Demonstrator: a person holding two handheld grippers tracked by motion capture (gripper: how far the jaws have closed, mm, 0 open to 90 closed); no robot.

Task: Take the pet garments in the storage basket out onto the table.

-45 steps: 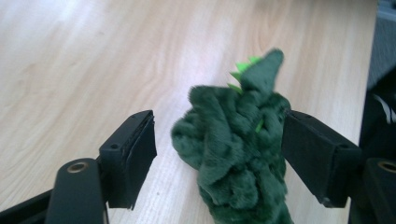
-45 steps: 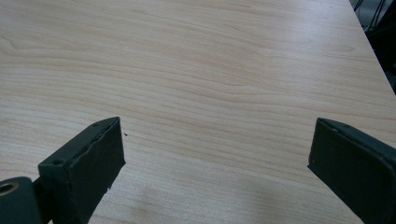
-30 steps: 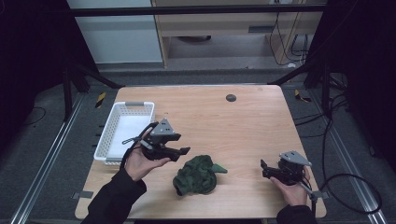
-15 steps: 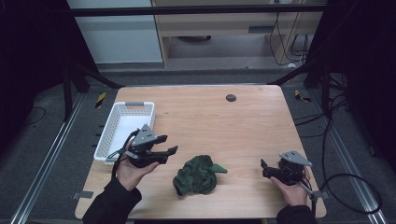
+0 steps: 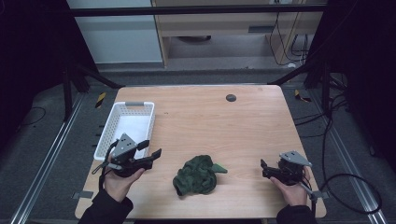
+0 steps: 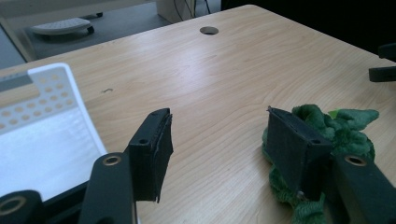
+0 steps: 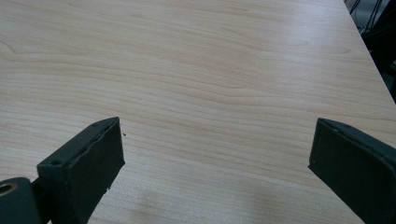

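Currently: green cloth (image 5: 197, 174) bunched near the counter's (image 5: 224, 126) front edge, between my two grippers, clear of the white basket (image 5: 125, 129) at left. Left gripper (image 5: 150, 149): fingers wide apart, empty, aimed past the cloth, likely lining up a grab. Right gripper (image 5: 264, 169): fingers spread, empty, parked over bare wood as reserve.

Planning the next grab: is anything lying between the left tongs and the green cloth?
Nothing visible does. The left tongs, jaws open, are beside the green cloth, with bare table between them. The white basket sits on their other side.
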